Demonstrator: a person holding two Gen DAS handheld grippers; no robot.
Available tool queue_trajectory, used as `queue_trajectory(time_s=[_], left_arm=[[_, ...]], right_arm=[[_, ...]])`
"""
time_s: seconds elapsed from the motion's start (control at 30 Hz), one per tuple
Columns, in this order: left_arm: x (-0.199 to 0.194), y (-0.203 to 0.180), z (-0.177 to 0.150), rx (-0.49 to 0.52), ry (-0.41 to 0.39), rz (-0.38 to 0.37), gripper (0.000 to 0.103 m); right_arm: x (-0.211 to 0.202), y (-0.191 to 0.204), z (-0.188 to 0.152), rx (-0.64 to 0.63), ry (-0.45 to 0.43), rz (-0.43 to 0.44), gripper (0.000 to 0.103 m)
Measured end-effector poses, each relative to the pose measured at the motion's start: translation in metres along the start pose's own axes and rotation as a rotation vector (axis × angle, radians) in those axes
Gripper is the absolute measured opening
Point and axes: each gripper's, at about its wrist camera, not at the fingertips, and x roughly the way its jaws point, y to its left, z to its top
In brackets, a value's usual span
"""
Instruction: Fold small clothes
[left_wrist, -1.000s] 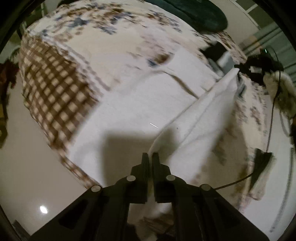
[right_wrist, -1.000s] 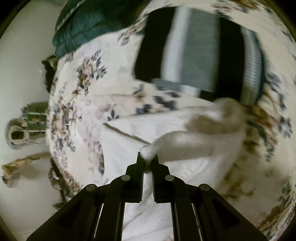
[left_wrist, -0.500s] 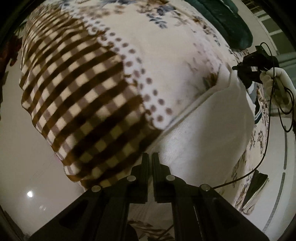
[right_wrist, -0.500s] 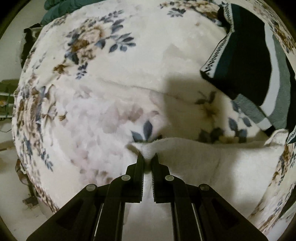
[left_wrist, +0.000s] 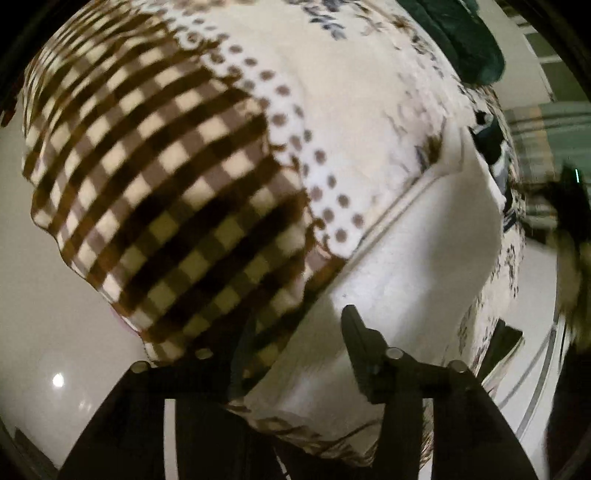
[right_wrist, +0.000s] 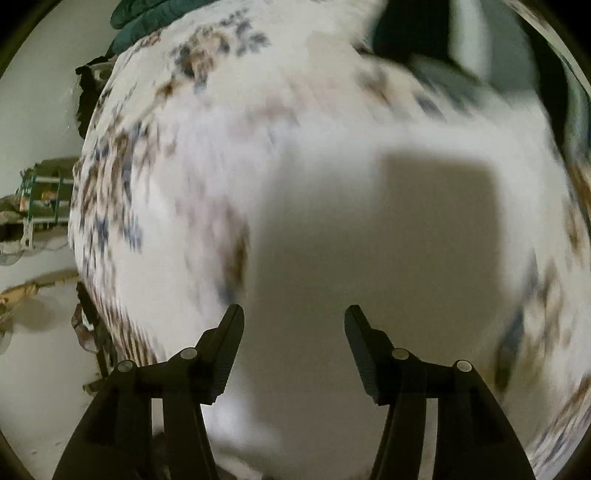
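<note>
My left claw (left_wrist: 295, 332) stood wide open with nothing between its fingers, where half a second before it had been pinched shut on the edge of the white garment (left_wrist: 417, 251). The left finger was smeared by motion blur at about 7 o'clock in my left wrist view, the right finger sharper at 5 o'clock. The white garment lay flat on the bed, running from between my fingers up toward 2 o'clock, its seamed edge against the brown checked blanket (left_wrist: 155, 192), which filled the view from 9 to 11 o'clock. A dark green cloth (left_wrist: 465, 40) sat at 1 o'clock at the far end of the bed.

My right claw (right_wrist: 293, 332) was wide open too and held nothing; half a second before it had been clamped on the garment's edge. The white garment (right_wrist: 332, 369) lay directly ahead of and under its fingers, under a blocky shadow. The floral bedspread (right_wrist: 192, 155) around it was blurred. The striped dark garment (right_wrist: 461, 33) showed as a smear at 1 o'clock, farther up than before.
</note>
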Motion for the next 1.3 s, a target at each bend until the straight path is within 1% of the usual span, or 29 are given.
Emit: queue_trajectory(time_s=[0.07, 0.13, 0.17, 0.23, 0.27, 0.3, 0.33, 0.37, 0.4, 0.43, 0.47, 0.5, 0.53, 0.6, 0.67, 0.7, 0.73, 0.77, 0.87, 0.93, 1.03, 1.1, 1.13, 1.17, 1.2, 1.23, 1.27, 1.3], left_arm=[[0.002, -0.01, -0.003, 0.052, 0.017, 0.025, 0.046], [0.008, -0.017, -0.006, 0.096, 0.034, 0.052, 0.046], [0.012, -0.02, -0.008, 0.112, 0.043, 0.063, 0.046], [0.025, -0.026, -0.016, 0.147, 0.074, 0.1, 0.046], [0.03, -0.025, -0.02, 0.155, 0.086, 0.11, 0.046], [0.036, -0.026, -0.023, 0.161, 0.1, 0.121, 0.046], [0.04, -0.028, -0.027, 0.164, 0.107, 0.132, 0.046], [0.042, -0.03, -0.029, 0.169, 0.104, 0.141, 0.046], [0.041, -0.034, -0.032, 0.184, 0.081, 0.158, 0.043], [0.039, -0.038, -0.034, 0.194, 0.064, 0.166, 0.04], [0.036, -0.041, -0.036, 0.204, 0.045, 0.163, 0.031], [0.033, -0.045, -0.037, 0.209, 0.029, 0.163, 0.003], [0.03, -0.047, -0.038, 0.211, 0.019, 0.179, 0.003], [0.019, -0.048, -0.041, 0.205, -0.009, 0.166, 0.003], [0.009, -0.052, -0.04, 0.198, -0.037, 0.159, 0.002], [0.005, -0.053, -0.039, 0.191, -0.048, 0.153, 0.002], [-0.002, -0.052, -0.039, 0.18, -0.063, 0.147, 0.002], [-0.009, -0.049, -0.039, 0.167, -0.075, 0.131, 0.002], [-0.02, -0.038, -0.037, 0.133, -0.104, 0.118, 0.002], [-0.015, -0.029, -0.035, 0.131, -0.113, 0.148, 0.002], [0.005, -0.017, -0.033, 0.137, -0.096, 0.201, 0.002], [0.022, -0.011, -0.03, 0.135, -0.063, 0.214, 0.003], [0.028, -0.009, -0.028, 0.137, -0.045, 0.215, 0.003], [0.033, -0.009, -0.027, 0.144, -0.022, 0.199, 0.003], [0.034, -0.012, -0.027, 0.154, -0.008, 0.193, 0.006], [0.033, -0.016, -0.027, 0.166, 0.003, 0.187, 0.006], [0.029, -0.021, -0.028, 0.181, 0.015, 0.159, 0.007], [0.024, -0.025, -0.028, 0.193, 0.014, 0.134, 0.012]], right_arm=[[0.005, -0.017, -0.052, 0.046, 0.031, -0.006, 0.059], [0.024, -0.04, -0.122, 0.134, 0.09, -0.013, 0.059], [0.037, -0.05, -0.151, 0.185, 0.124, 0.003, 0.059], [0.066, -0.062, -0.197, 0.266, 0.193, 0.055, 0.059], [0.083, -0.068, -0.218, 0.31, 0.231, 0.09, 0.059], [0.098, -0.073, -0.24, 0.356, 0.249, 0.13, 0.059], [0.108, -0.075, -0.254, 0.38, 0.252, 0.153, 0.052], [0.116, -0.077, -0.268, 0.405, 0.241, 0.182, 0.037], [0.12, -0.079, -0.284, 0.437, 0.209, 0.203, 0.007], [0.119, -0.079, -0.294, 0.451, 0.172, 0.191, 0.007], [0.115, -0.08, -0.3, 0.456, 0.139, 0.184, 0.007], [0.11, -0.079, -0.307, 0.454, 0.109, 0.179, 0.006], [0.105, -0.077, -0.313, 0.445, 0.092, 0.165, 0.005], [0.093, -0.074, -0.327, 0.431, 0.062, 0.139, 0.005], [0.087, -0.069, -0.336, 0.406, 0.047, 0.129, 0.004], [0.087, -0.062, -0.338, 0.391, 0.049, 0.118, 0.003], [0.084, -0.063, -0.34, 0.382, 0.053, 0.109, 0.003], [0.084, -0.061, -0.346, 0.367, 0.053, 0.108, 0.003], [0.083, -0.056, -0.357, 0.332, 0.05, 0.121, 0.003], [0.086, -0.051, -0.359, 0.317, 0.053, 0.141, 0.003], [0.105, -0.03, -0.357, 0.296, 0.075, 0.16, 0.003], [0.125, -0.025, -0.353, 0.29, 0.091, 0.146, 0.003], [0.135, -0.023, -0.348, 0.271, 0.101, 0.139, 0.003], [0.143, -0.024, -0.344, 0.259, 0.104, 0.129, 0.004], [0.148, -0.027, -0.342, 0.267, 0.102, 0.131, 0.005], [0.15, -0.031, -0.339, 0.283, 0.11, 0.173, 0.007], [0.151, -0.03, -0.333, 0.295, 0.117, 0.2, 0.008], [0.146, -0.037, -0.333, 0.315, 0.124, 0.254, 0.018]])
